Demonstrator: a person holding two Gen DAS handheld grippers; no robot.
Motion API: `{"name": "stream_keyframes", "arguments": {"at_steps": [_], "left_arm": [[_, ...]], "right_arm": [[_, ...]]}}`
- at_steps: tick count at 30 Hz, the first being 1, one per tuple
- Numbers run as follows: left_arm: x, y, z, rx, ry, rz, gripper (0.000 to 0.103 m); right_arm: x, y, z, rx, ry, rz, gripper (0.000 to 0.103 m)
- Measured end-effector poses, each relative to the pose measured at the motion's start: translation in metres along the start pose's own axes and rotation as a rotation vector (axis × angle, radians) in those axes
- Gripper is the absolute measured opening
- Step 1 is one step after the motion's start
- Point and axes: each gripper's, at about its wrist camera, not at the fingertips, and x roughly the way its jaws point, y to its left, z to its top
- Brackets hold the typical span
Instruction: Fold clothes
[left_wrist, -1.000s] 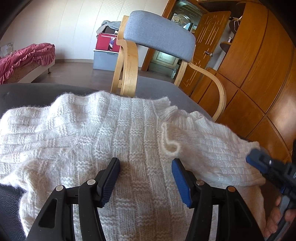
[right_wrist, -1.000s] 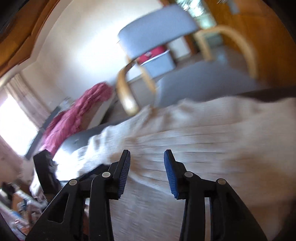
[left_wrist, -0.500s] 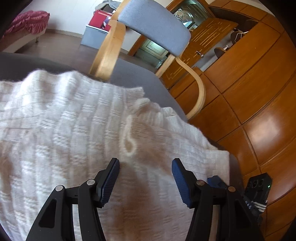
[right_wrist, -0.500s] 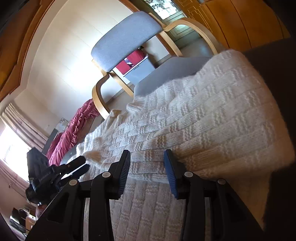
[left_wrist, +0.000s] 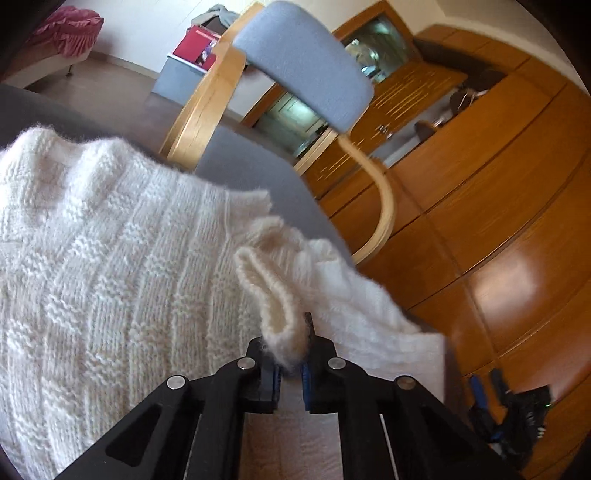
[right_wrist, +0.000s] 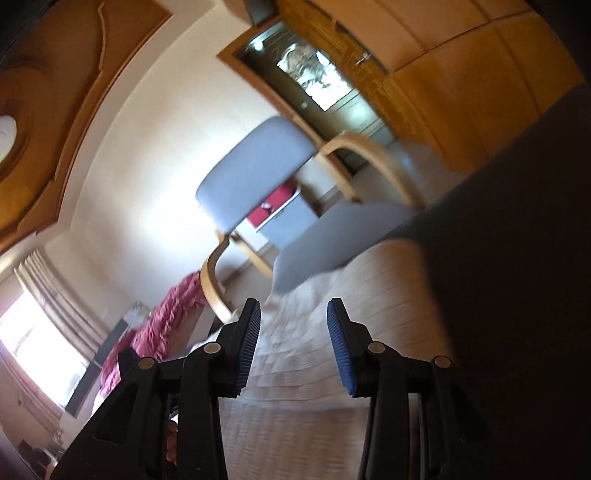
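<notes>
Wood-panelled room w/ orange-brown cabinets (left_wrist: 517, 177) along one side. Grey surface (left_wrist: 258, 162) carries a white knit sweater (left_wrist: 110, 277), spread flat over most of it, textured block pattern up. Behind the surface stands a bentwood chair (left_wrist: 303, 55) w/ grey-blue padded back; further back a pink-covered bed (left_wrist: 70, 29) and a red box (left_wrist: 195, 42) on a grey bin.

Left tongs (left_wrist: 290, 363) are clenched on the sweater's cuff (left_wrist: 273, 291), the rolled sleeve end standing up from between the blue pads, near the sweater's right edge in the left wrist view. Sleeve fabric bunches just behind the pinch.

Right tongs (right_wrist: 293, 347) are part-spread, nothing between the pads; they hang above the sweater (right_wrist: 332, 332), not touching as far as can be seen. Right wrist view is tilted & motion-blurred, so knit detail there is soft. Same chair (right_wrist: 255, 173) and bed (right_wrist: 162, 321) show beyond, plus bright window (right_wrist: 33, 339) at lower left. Right tongs also appear low right in the left wrist view (left_wrist: 487, 402), beside the surface's edge.
</notes>
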Motion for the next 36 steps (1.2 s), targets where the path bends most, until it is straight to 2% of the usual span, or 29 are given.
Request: {"name": "stream_keyframes", "arguments": {"at_steps": [1, 3, 4, 8, 10, 12, 13, 16, 17, 19, 21, 22, 24, 28, 30, 33, 36], "left_arm": [[-0.004, 0.001, 0.001, -0.003, -0.019, -0.022, 0.006], [-0.012, 0.0, 0.002, 0.004, -0.061, -0.061, 0.006], [-0.016, -0.001, 0.003, 0.006, -0.081, -0.079, 0.006], [-0.038, 0.003, 0.007, -0.009, -0.184, -0.141, 0.006], [-0.048, 0.011, 0.01, -0.044, -0.223, -0.155, 0.006], [-0.051, 0.021, 0.013, -0.091, -0.238, -0.159, 0.006], [-0.051, 0.027, 0.014, -0.114, -0.24, -0.158, 0.006], [-0.041, 0.036, 0.015, -0.162, -0.208, -0.137, 0.006], [-0.037, 0.037, 0.014, -0.173, -0.197, -0.13, 0.007], [-0.031, 0.039, 0.013, -0.191, -0.178, -0.116, 0.007], [-0.029, 0.04, 0.012, -0.199, -0.175, -0.099, 0.007], [-0.028, 0.04, 0.012, -0.199, -0.172, -0.081, 0.007], [-0.026, 0.04, 0.009, -0.2, -0.161, -0.028, 0.007], [-0.026, 0.038, 0.003, -0.22, -0.062, 0.096, 0.007], [-0.03, 0.033, 0.002, -0.169, -0.059, 0.117, 0.007], [-0.035, 0.037, -0.003, -0.137, -0.072, 0.105, 0.007], [-0.033, 0.042, 0.0, -0.154, -0.08, 0.083, 0.007]], "right_arm": [[-0.004, -0.006, 0.0, 0.014, 0.007, 0.01, 0.041], [-0.008, -0.013, 0.0, 0.013, 0.039, 0.01, 0.024], [-0.009, -0.015, -0.002, -0.004, 0.064, -0.004, 0.023], [0.008, -0.009, -0.017, -0.055, 0.225, 0.042, 0.023], [0.024, 0.0, -0.03, -0.118, 0.334, 0.028, 0.023], [0.038, 0.007, -0.041, -0.184, 0.402, -0.052, 0.023], [0.041, 0.006, -0.041, -0.186, 0.407, -0.076, 0.023], [0.043, -0.002, -0.037, -0.158, 0.378, -0.149, 0.023], [0.042, -0.007, -0.034, -0.141, 0.355, -0.168, 0.023], [0.038, -0.013, -0.029, -0.133, 0.301, -0.263, 0.023], [0.032, -0.018, -0.024, -0.122, 0.255, -0.306, 0.023], [0.029, -0.021, -0.022, -0.105, 0.23, -0.326, 0.022], [0.026, -0.032, -0.016, -0.065, 0.217, -0.429, 0.021], [0.023, -0.043, -0.013, -0.013, 0.207, -0.393, 0.021], [0.021, -0.038, -0.012, -0.027, 0.199, -0.391, 0.021], [0.01, -0.018, -0.006, -0.092, 0.169, -0.412, 0.021], [-0.002, 0.016, 0.0, -0.176, 0.118, -0.406, 0.021]]}}
